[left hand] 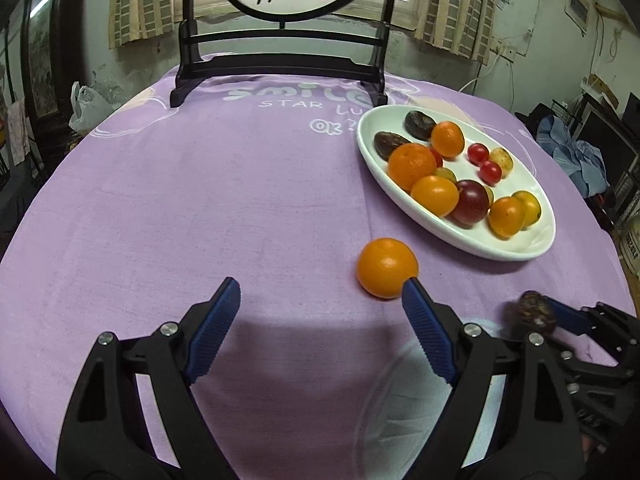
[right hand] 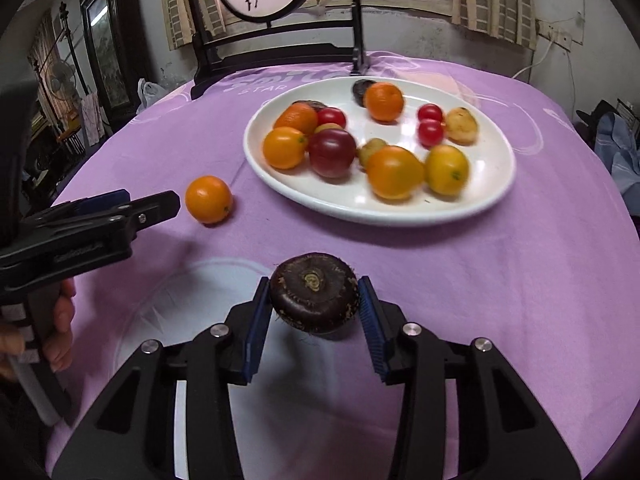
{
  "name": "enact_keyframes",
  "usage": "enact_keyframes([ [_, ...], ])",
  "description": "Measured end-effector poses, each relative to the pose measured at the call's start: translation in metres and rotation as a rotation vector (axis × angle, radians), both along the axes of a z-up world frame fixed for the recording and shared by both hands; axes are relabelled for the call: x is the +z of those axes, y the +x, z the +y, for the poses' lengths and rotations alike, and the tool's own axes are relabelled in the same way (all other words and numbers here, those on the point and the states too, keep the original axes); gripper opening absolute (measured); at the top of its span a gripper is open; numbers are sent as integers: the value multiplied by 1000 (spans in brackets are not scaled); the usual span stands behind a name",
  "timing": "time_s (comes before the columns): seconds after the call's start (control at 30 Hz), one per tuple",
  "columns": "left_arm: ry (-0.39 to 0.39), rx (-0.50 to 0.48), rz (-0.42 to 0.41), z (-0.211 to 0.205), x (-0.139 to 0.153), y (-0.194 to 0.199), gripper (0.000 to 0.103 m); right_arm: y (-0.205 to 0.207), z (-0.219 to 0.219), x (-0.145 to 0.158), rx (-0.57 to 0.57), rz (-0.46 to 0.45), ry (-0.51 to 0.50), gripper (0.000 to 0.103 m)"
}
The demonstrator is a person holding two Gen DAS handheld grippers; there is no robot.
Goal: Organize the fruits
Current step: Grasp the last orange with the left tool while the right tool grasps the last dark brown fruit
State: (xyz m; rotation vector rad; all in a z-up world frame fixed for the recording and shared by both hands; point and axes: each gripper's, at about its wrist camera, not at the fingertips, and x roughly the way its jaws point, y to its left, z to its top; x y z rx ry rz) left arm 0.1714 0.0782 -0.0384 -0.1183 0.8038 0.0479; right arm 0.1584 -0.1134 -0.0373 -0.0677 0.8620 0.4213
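Purple cloth covers the bench (right hand: 520,280), where a white oval plate (right hand: 496,184) already gathers oranges, small tomatoes and dark fruits, evidently the collecting spot. Right claw (right hand: 316,300) pinches a dark round fruit (right hand: 314,296) short of the plate, probably bound for it; left claw (left hand: 320,292) is spread wide, one pad beside the stray orange (left hand: 386,266) on the cloth.
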Motion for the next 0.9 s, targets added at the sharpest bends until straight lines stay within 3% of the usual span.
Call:
enact_keyframes([
  [0.23,-37,7,57,-10,-12,9,83,0,-31,4,-39,25,121,43],
  [0.5,51,-22,89,-33,-23,30,82,0,-38,8,-31,31,151,43],
  [0.53,55,-24,90,-34,-23,32,79,0,-37,8,-27,32,152,43],
  [0.67,47,-50,74,-37,-20,37,45,-1,-36,9,-21,26,148,43],
  [0.7,33,-67,77,-38,-19,37,41,-1,-37,10,-21,23,146,43],
  [0.9,36,-67,123,-43,-14,32,41,-3,-36,11,-29,2,125,43],
])
